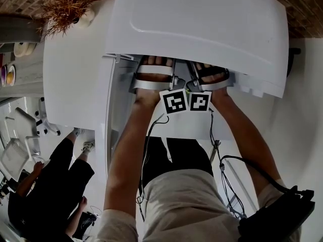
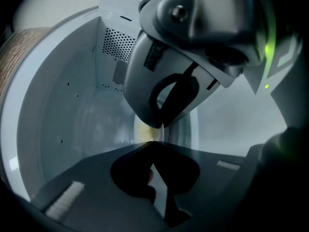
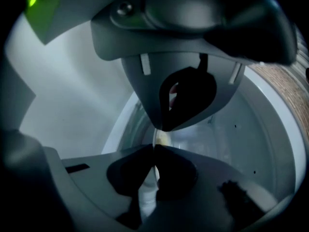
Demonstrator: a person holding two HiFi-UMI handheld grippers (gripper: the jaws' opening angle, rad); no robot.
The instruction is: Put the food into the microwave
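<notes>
- Left gripper (image 2: 155,135) and right gripper (image 3: 155,148) each clenched the plate (image 2: 186,129) by its rim, inside the microwave (image 2: 72,105).
- Yellowish food (image 3: 163,139), apparently, lay on it.
- Placing step; next, lower level, then release.

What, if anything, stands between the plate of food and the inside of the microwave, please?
Nothing visible does: the left hand-held gripper and right hand-held gripper pinch the plate by its rim, already inside the microwave cavity.

The microwave (image 1: 202,24) has a smooth, glossy white shell. Between the matt grey plastic jaws of the left gripper (image 2: 153,135), the plate (image 2: 188,129) looks glassy.
</notes>
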